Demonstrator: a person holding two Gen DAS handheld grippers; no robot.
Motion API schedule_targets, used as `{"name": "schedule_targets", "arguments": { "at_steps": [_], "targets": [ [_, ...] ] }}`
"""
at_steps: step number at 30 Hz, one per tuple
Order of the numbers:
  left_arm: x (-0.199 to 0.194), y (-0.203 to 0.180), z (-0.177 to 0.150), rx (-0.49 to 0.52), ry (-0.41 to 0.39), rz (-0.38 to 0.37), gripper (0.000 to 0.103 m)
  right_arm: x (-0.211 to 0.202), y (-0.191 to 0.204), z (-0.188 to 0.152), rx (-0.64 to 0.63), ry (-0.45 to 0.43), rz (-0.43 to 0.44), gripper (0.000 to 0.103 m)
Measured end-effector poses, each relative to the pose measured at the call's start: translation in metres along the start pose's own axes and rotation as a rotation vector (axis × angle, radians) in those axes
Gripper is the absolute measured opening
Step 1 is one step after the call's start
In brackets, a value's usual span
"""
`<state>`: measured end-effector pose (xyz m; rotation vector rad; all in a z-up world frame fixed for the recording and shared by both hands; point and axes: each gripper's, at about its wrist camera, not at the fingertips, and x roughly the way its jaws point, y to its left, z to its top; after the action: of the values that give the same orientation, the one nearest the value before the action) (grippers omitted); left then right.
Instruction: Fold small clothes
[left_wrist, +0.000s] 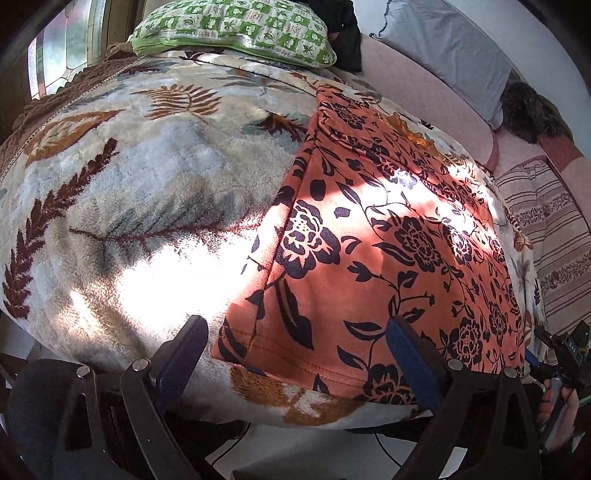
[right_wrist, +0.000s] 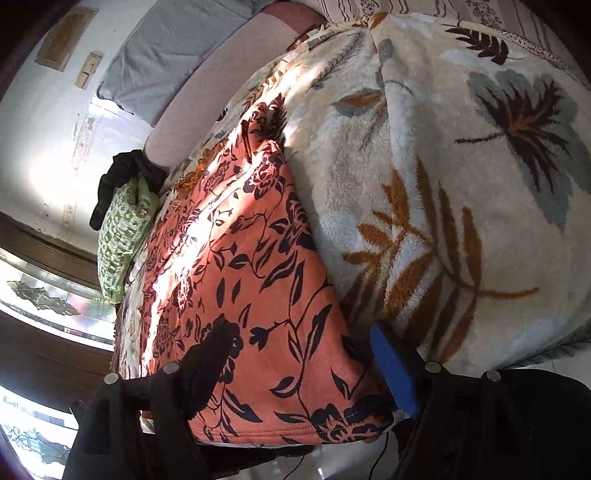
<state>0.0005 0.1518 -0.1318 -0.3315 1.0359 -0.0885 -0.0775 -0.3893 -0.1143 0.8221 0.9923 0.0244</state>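
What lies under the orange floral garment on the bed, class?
The orange floral garment lies flat on a cream leaf-patterned blanket, which shows around its edges. Whatever is beneath the garment's middle is covered, as is the bed under the blanket.

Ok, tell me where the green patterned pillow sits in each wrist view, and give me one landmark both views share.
Left wrist view: the green patterned pillow lies at the top centre, at the far end of the leaf-print blanket.
Right wrist view: it appears at the left edge, mid-height, turned on its side beyond the garment.
Shared landmark: the orange floral garment, lying on the blanket in front of both grippers.
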Motion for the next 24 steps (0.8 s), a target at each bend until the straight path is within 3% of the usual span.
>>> {"name": "schedule_targets", "arguments": {
  "at_steps": [6,17,24],
  "targets": [
    [0.011,0.004,-0.004,-0.001,0.026,0.038,0.098,0.005,0.003,-0.011,-0.021,0.031,0.032,0.079],
    [0.010,0.002,0.001,0.010,-0.008,0.028,0.098,0.005,-0.004,-0.016,0.013,0.042,0.047,0.079],
    [0.018,0.003,-0.003,0.014,0.021,0.042,0.097,0.005,-0.006,-0.017,0.020,0.046,0.071,0.079]
  ]
}}
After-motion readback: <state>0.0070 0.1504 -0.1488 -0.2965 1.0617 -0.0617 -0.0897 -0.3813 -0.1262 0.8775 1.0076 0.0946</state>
